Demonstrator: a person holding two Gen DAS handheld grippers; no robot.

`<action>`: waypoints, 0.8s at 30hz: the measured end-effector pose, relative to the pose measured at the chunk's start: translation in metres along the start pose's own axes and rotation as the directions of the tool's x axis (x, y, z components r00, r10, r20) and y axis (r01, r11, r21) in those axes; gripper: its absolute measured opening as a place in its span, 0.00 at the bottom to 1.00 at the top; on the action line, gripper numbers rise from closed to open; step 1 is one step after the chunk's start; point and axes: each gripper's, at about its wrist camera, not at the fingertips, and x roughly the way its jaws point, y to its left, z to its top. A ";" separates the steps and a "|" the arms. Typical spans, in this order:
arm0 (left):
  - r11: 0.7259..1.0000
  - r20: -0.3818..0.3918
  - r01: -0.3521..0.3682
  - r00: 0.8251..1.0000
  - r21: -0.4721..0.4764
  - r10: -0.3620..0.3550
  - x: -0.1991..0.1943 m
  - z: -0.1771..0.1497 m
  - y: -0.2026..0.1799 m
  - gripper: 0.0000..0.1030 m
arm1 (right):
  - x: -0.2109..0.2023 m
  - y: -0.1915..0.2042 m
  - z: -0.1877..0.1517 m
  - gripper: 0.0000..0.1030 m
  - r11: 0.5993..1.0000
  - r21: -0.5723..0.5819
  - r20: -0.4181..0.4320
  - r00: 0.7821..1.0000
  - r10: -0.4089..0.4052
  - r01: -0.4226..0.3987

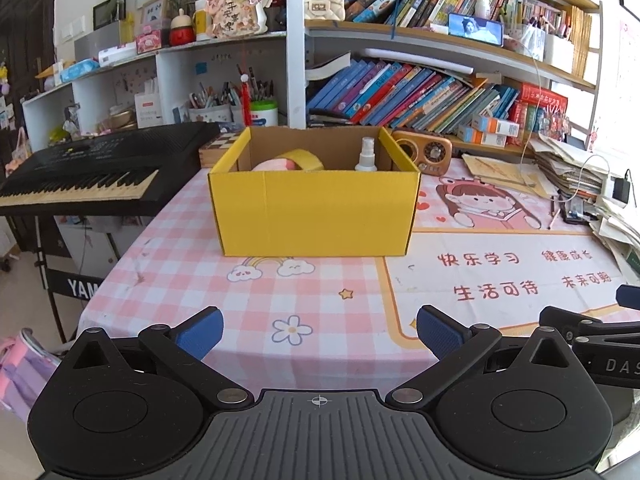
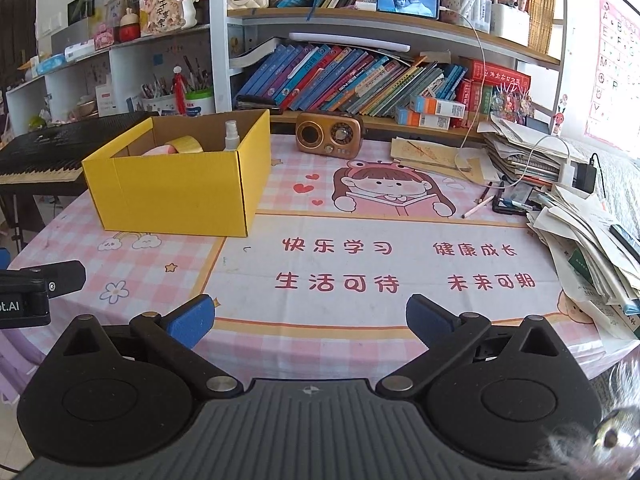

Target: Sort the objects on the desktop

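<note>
Box yellow, open-topped, on pink tablecloth, straight ahead of left gripper, fingers spread, nothing held; bottle and tape inside. Right view: box far left, right gripper released, radio behind

From low near the desk's front edge, the yellow box is seen beyond both sets of jaws, left of the right pair.

This is a child's study room at home. Ahead of the jaws stand shelves full of books, a piano keyboard, and a pink cartoon desk mat.
</note>
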 end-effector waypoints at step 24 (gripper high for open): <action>1.000 -0.045 0.014 0.999 -0.010 -0.014 0.005 -0.004 0.005 1.00 | 0.004 0.004 -0.003 1.00 1.000 -0.007 -0.016 1.000 -0.006 0.006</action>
